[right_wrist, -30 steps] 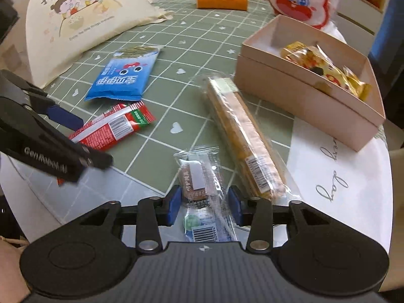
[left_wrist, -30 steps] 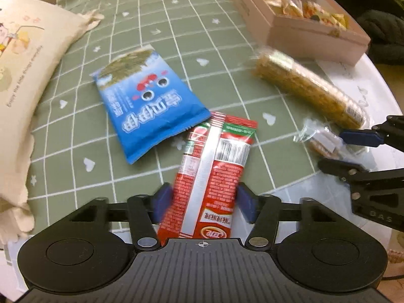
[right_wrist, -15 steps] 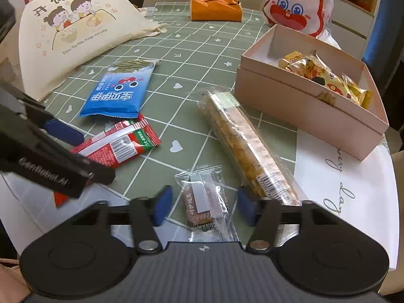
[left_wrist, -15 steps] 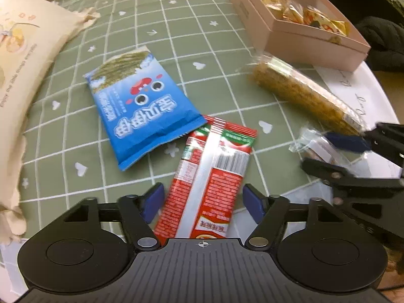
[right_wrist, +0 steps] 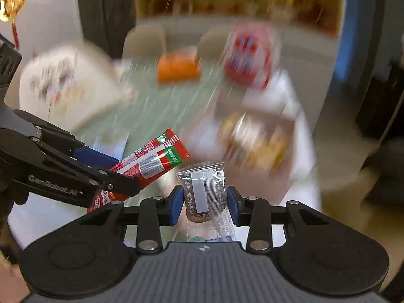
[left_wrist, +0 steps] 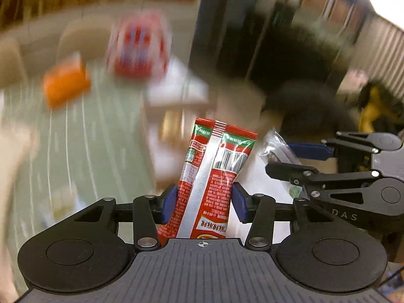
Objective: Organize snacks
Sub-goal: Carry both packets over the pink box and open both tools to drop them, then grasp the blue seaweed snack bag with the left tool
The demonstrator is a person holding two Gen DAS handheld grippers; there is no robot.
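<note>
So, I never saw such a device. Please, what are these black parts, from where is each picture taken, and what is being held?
They are two hand-held grippers; a person carries one in each hand. Each has a camera looking forward along its two blue-padded fingers. In the left camera's picture, the left hand-held gripper is shut on a red snack packet. In the right camera's picture, the right hand-held gripper is shut on a clear-wrapped cake. Both snacks are lifted. Behind them, blurred by motion, lies a green table with an orange box.
</note>
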